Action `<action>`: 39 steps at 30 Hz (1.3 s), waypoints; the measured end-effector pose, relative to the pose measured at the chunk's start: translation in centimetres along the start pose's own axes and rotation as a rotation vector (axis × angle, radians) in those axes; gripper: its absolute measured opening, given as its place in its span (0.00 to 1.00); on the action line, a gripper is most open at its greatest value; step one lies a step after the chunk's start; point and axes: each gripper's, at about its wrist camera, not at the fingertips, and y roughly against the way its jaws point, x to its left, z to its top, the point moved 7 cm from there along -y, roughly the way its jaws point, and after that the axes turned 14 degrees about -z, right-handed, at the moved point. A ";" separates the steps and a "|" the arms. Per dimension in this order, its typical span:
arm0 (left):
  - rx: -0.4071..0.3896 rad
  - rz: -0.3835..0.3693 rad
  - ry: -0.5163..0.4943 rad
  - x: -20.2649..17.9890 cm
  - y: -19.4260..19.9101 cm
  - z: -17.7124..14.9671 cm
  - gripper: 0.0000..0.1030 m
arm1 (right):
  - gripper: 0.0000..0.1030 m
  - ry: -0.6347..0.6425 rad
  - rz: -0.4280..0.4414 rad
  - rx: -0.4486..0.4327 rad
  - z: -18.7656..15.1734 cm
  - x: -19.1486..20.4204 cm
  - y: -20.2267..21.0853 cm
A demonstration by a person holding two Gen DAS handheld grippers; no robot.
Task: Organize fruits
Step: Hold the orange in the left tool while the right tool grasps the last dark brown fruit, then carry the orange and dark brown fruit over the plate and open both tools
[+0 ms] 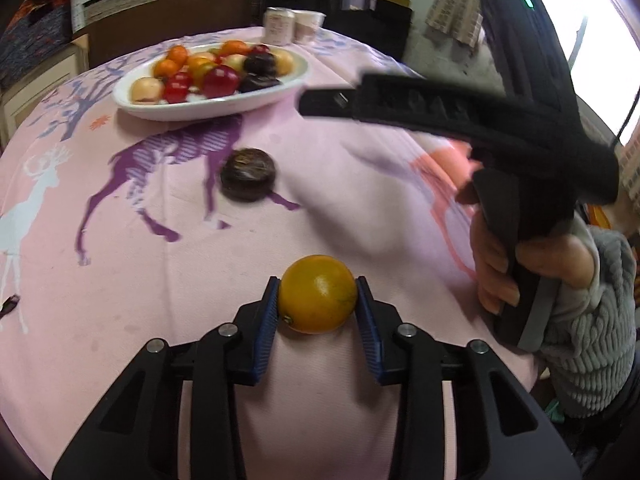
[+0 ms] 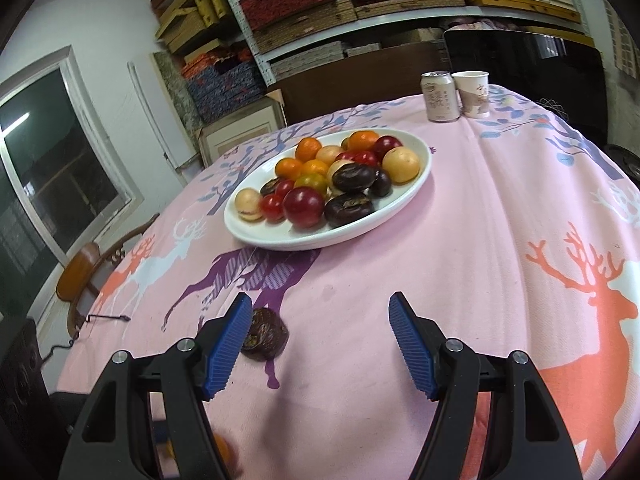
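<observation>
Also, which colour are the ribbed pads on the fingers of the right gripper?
Blue, on black fingers; the right wrist view shows them best.

Yellow-orange citrus (image 1: 317, 294) pinched between blue pads; dark flat fruit (image 1: 248, 175) loose on cloth; oval plate (image 2: 400, 208) heaped.

In the left wrist view the right claw (image 1: 316, 104) is smeared by motion blur, so whether its jaws are apart or together cannot be read there. The far can (image 1: 278, 26) and cup (image 1: 308, 24) are soft, their print unreadable. In the right wrist view the orange (image 2: 222, 454) shows only as a blurred sliver behind the near left arm of the claw, close to the bottom edge. The left blue pad (image 2: 230, 346) hides part of the dark fruit (image 2: 268, 334).
</observation>
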 end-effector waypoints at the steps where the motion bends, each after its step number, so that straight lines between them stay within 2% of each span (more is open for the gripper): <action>1: -0.012 0.009 0.007 0.4 0.4 0.2 0.35 | 0.70 0.006 0.002 0.005 -0.1 0.2 0.0; 9: -0.167 0.227 0.137 8.1 5.2 2.2 0.35 | 0.70 0.143 0.000 0.069 -1.0 4.3 -1.5; 11: -0.177 0.249 0.172 9.6 5.5 2.2 0.35 | 0.70 0.179 -0.014 0.075 -1.2 5.2 -1.8; 16: -0.161 0.233 0.200 10.4 4.8 1.8 0.35 | 0.67 0.253 -0.076 0.114 -1.9 6.3 -2.8; 20: -0.157 0.206 0.197 10.4 4.4 1.7 0.35 | 0.54 0.275 -0.104 0.156 -2.5 6.5 -3.9; 21: -0.154 0.200 0.199 10.3 4.3 1.6 0.35 | 0.54 0.282 -0.113 0.153 -2.5 6.5 -3.9; 23: -0.153 0.189 0.202 10.3 4.2 1.6 0.35 | 0.40 0.306 -0.117 0.148 -2.6 7.0 -3.9; 26: -0.144 0.180 0.204 10.4 3.9 1.6 0.35 | 0.40 0.321 -0.110 0.138 -2.6 7.3 -3.7; 33: -0.126 0.195 0.204 10.4 3.6 1.7 0.35 | 0.40 0.141 -0.077 0.069 -1.2 3.4 -0.7; 39: -0.141 0.210 0.180 10.0 3.8 4.5 0.35 | 0.40 0.047 -0.103 0.011 0.3 -0.4 1.7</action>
